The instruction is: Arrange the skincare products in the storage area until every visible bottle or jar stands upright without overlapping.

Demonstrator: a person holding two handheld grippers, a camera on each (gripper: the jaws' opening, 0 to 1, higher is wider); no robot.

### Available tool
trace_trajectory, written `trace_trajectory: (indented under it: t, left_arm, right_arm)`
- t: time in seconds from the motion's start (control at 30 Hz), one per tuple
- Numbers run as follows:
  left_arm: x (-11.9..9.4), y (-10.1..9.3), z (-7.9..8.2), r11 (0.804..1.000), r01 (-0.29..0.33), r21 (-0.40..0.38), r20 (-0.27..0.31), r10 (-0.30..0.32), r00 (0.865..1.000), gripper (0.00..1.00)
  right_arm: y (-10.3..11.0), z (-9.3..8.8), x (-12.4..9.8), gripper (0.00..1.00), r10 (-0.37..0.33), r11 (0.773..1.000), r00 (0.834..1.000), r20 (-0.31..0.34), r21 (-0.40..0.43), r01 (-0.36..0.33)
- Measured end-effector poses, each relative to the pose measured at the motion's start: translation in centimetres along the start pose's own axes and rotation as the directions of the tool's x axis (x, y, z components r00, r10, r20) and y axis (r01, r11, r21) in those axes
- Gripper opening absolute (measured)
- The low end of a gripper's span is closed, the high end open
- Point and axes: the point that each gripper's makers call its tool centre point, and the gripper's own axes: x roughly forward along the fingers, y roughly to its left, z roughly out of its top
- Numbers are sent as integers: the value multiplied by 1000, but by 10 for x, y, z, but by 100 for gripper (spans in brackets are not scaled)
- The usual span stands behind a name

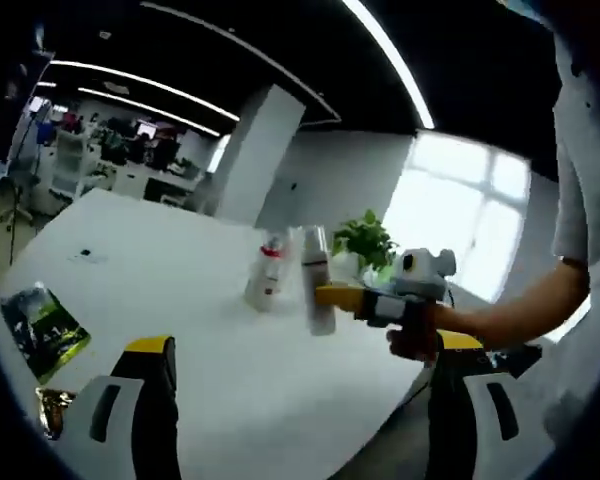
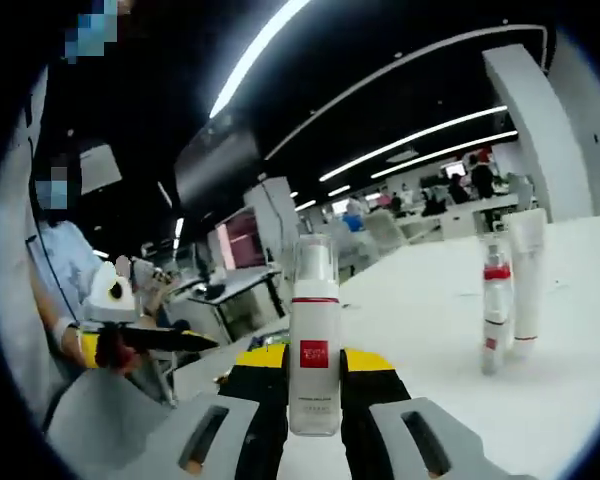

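My right gripper (image 2: 315,375) is shut on a white pump bottle (image 2: 314,340) with a red label, held upright between its yellow-tipped jaws. In the left gripper view that bottle (image 1: 318,285) stands tall near the table's far side, with the right gripper (image 1: 332,296) reaching in from the right in a person's hand. Just left of it stand a clear bottle with a red collar (image 1: 267,272) and a white tube behind it. Both stand upright (image 2: 494,305), the white tube (image 2: 528,280) close beside. My left gripper (image 1: 305,375) hangs open over the white table (image 1: 180,300), holding nothing.
A green-printed packet (image 1: 43,325) lies at the table's left edge, with a shiny wrapper (image 1: 50,412) near it. A potted plant (image 1: 365,240) sits behind the bottles. The left gripper (image 2: 180,341) shows at the left, held by a person. Office desks lie beyond.
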Motion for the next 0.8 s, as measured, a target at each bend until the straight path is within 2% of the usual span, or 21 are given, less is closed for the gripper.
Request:
trace_trajectory:
  t: [0.03, 0.07, 0.1, 0.17, 0.23, 0.47, 0.63, 0.73, 0.8]
  left_arm:
    - [2, -8, 8, 998, 28, -53, 36, -26, 999, 98]
    - [2, -11, 17, 997, 37, -74, 78, -32, 996, 97]
    - [2, -14, 25, 994, 53, -95, 125, -41, 991, 95]
    - [2, -19, 38, 982, 82, -170, 204, -46, 978, 93]
    - [2, -22, 43, 978, 85, -192, 244, -36, 969, 94]
    - [3, -57, 39, 970, 159, -183, 238, -113, 965, 88]
    - [2, -71, 43, 969, 184, -163, 247, -140, 959, 86]
    - [2, -75, 41, 973, 181, -147, 231, -144, 962, 88]
    - [1, -79, 38, 975, 181, -130, 219, -150, 964, 88]
  right_arm:
    - [13, -1, 2, 11, 27, 1000, 1000, -9, 9, -27]
    - [21, -1, 3, 11, 45, 999, 999, -11, -3, -45]
    - [21, -3, 3, 11, 53, 999, 999, -9, -8, -53]
    - [35, -2, 4, 11, 77, 997, 997, -13, -8, -77]
    - [48, -1, 5, 11, 101, 995, 994, -28, -20, -102]
    - [78, -10, 3, 11, 161, 985, 983, -91, -55, -166]
    - [86, -17, 4, 11, 147, 983, 979, -138, -89, -160]
    - [88, -19, 4, 11, 140, 985, 977, -164, -80, -154]
    - [89, -24, 4, 11, 129, 982, 971, -204, -108, -153]
